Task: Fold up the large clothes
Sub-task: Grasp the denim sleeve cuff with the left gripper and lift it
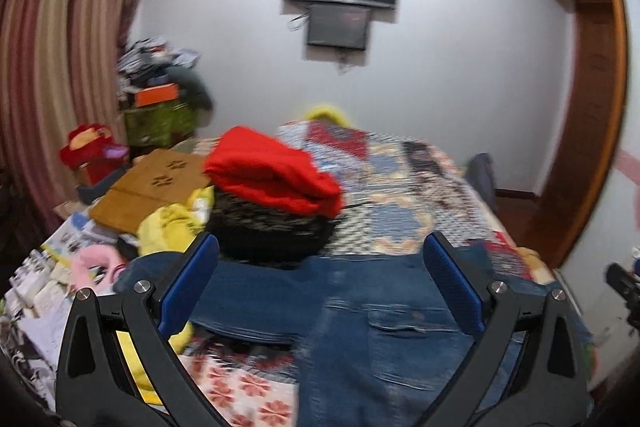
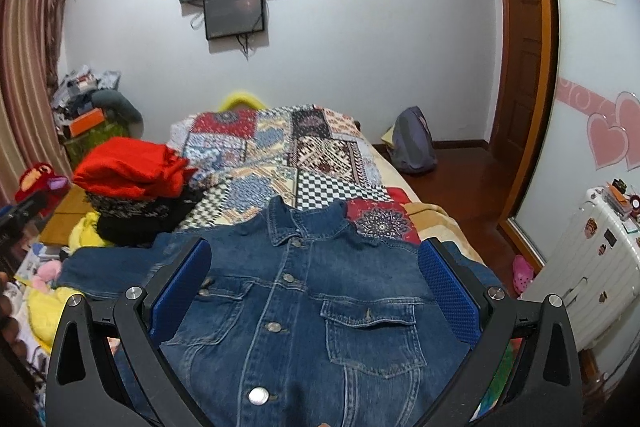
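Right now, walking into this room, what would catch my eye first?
A blue denim jacket lies spread front-up on the patchwork-covered bed, buttons fastened, collar toward the far wall. To its left a bright red folded knit garment tops a dark pile. Both open tools, left and right, hang over the jacket.

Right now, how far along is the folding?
Done: a stack of folded clothes, red garment on top, sits left on the bed. In hand: nothing; the denim jacket lies flat, buttoned, front up, and both grippers, left and right, have jaws open. Left: every fold of the jacket.
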Tool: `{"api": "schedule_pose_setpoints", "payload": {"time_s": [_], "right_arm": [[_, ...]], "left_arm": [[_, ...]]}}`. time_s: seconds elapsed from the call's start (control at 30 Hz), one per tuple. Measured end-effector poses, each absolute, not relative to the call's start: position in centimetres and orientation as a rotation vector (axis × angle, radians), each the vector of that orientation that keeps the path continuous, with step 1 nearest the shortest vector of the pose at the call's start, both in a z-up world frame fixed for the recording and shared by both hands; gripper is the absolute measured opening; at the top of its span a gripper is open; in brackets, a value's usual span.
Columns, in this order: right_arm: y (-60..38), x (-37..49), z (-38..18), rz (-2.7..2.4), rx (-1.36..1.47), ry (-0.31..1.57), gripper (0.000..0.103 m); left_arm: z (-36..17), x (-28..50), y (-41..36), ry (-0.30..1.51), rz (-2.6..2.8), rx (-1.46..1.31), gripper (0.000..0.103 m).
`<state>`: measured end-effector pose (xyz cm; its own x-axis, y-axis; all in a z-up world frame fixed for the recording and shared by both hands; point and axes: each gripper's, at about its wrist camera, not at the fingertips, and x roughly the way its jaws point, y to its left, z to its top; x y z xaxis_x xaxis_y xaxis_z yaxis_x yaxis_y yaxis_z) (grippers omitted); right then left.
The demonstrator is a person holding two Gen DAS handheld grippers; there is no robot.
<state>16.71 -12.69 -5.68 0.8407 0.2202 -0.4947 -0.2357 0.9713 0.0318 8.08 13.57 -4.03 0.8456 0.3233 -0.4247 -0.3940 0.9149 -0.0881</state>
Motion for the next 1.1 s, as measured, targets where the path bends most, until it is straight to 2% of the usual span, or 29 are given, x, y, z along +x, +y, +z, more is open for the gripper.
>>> {"api": "schedule_pose_setpoints", "payload": {"time_s": [0.27,0.63,0.83,0.9,1.1], "right_arm": [[-11.9,21.8,-8.5,0.168,-0.070,0.611,0.103],[-9.7,27.4,-13.1,0.208,-0.099,0.789,0.103],[-8.2,29.5,-14.5,0.227,-0.101,0.845,0.103],[-7.8,30.0,-14.7,0.230,-0.102,0.855,0.102],[-6.1,30.8,-15.1,0.232,-0.157,0.861,0.103]], "left_arm": [[-9.2,10.1,24.6,0.526,0.515,-0.314,0.103],[-20.3,9.8,41.4,0.778,0.532,-0.790,0.103],[-25.8,9.0,46.7,0.833,0.535,-0.999,0.100],[-27.6,9.1,48.0,0.843,0.520,-1.069,0.096],[-30.3,9.9,50.3,0.826,0.541,-1.130,0.094]]}}
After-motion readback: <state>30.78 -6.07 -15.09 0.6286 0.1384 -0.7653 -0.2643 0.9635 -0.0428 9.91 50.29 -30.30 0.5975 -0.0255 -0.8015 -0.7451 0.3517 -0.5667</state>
